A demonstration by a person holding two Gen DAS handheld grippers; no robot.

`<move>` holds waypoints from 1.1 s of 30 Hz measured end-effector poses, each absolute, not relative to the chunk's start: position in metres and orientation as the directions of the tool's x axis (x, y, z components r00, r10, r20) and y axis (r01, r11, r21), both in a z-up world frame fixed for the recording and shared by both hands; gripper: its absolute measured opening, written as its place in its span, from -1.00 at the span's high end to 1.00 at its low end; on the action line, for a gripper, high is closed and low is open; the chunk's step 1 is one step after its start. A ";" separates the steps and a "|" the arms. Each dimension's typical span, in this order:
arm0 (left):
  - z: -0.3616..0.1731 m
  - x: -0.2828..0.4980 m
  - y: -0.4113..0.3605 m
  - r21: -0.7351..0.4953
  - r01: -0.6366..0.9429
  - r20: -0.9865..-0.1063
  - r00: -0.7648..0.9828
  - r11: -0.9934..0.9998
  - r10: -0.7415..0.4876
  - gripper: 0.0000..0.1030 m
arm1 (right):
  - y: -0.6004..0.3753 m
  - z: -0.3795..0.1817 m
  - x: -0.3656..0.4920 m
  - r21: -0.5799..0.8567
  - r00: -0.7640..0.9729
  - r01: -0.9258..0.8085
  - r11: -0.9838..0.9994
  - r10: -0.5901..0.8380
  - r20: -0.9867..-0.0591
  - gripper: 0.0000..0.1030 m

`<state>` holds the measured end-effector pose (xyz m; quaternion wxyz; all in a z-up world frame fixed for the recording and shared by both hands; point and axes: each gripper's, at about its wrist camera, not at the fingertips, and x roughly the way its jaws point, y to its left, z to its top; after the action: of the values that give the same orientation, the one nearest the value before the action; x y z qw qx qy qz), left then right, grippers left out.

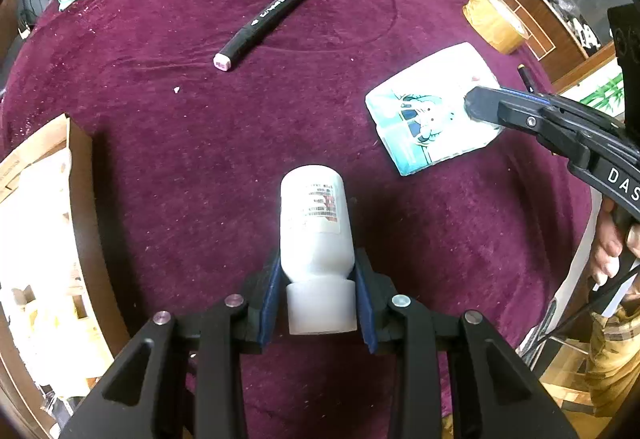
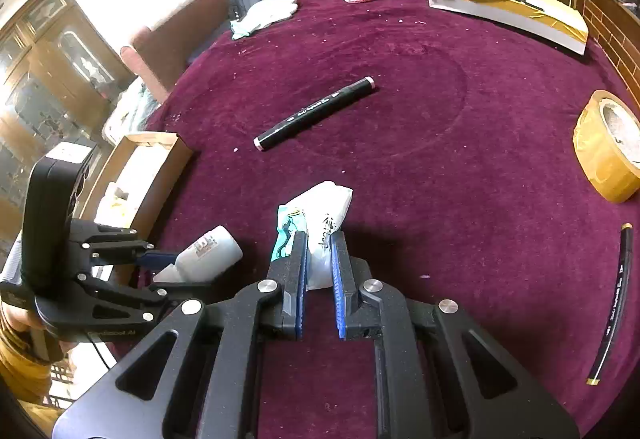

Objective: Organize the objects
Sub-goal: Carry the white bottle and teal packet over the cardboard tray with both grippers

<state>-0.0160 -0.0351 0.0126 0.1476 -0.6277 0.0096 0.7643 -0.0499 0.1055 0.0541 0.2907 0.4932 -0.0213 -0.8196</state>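
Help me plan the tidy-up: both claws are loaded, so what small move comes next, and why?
Probably swing the left claw, shut on the white bottle, left over the open cardboard box. The box sits close by, while the right claw only pinches the tissue pack.

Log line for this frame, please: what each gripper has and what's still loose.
left gripper: shut on white bottle | right gripper: shut on tissue pack | loose: black marker, tape roll | cardboard box: left

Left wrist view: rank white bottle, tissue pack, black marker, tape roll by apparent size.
1. White bottle, though it is nearest the camera, clamped in the left hand-held gripper.
2. Tissue pack.
3. Black marker and tape roll: too close to rank.
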 end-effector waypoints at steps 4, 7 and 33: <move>0.016 -0.011 -0.040 -0.154 -0.243 -0.963 -0.181 -0.958 0.200 0.35 | 0.102 0.055 -0.049 0.323 -0.338 0.464 -0.825 -0.501 -0.796 0.80; 0.019 -0.009 -0.041 -0.144 -0.244 -0.962 -0.192 -0.959 0.193 0.35 | 0.101 0.055 -0.048 0.323 -0.336 0.467 -0.823 -0.503 -0.796 0.80; 0.038 -0.001 -0.051 -0.139 -0.246 -0.947 -0.252 -0.959 0.202 0.44 | 0.088 0.070 -0.041 0.298 -0.345 0.510 -0.807 -0.509 -0.788 0.80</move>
<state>-0.0010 -0.0505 0.0384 0.1415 -0.5951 0.0183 0.7909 -0.0407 0.0882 0.0699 0.3106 0.4805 0.0001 -0.8201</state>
